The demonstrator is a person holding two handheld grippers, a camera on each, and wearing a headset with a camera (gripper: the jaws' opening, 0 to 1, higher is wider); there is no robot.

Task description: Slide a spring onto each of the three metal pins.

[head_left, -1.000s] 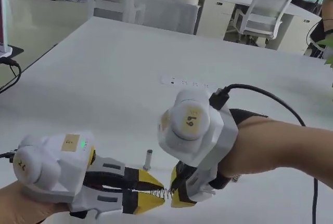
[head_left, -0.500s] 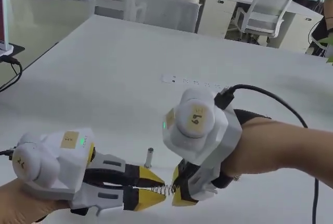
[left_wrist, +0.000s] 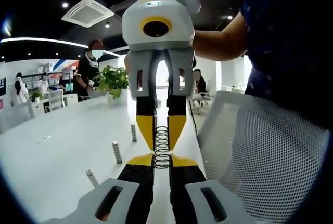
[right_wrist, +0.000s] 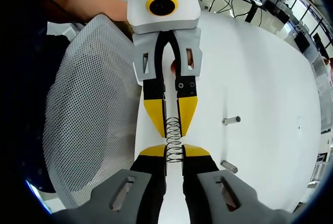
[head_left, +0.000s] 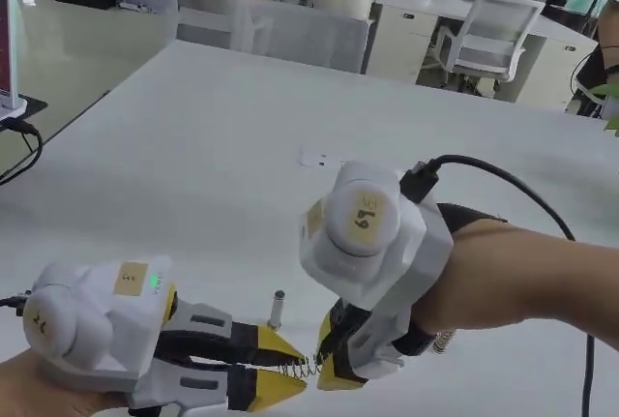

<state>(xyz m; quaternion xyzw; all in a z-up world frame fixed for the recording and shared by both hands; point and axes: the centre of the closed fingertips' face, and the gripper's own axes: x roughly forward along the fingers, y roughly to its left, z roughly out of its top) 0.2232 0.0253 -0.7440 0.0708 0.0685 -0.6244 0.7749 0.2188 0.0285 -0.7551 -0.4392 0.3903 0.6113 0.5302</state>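
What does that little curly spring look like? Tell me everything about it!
The spring is a small, thin coil of silvery metal wire, with open loops you can see through. It spans the short gap between two pairs of yellow tips, held up above the white table. The left hand-held gripper pinches one end and the right hand-held gripper pinches the other. Nothing else seems to touch it.
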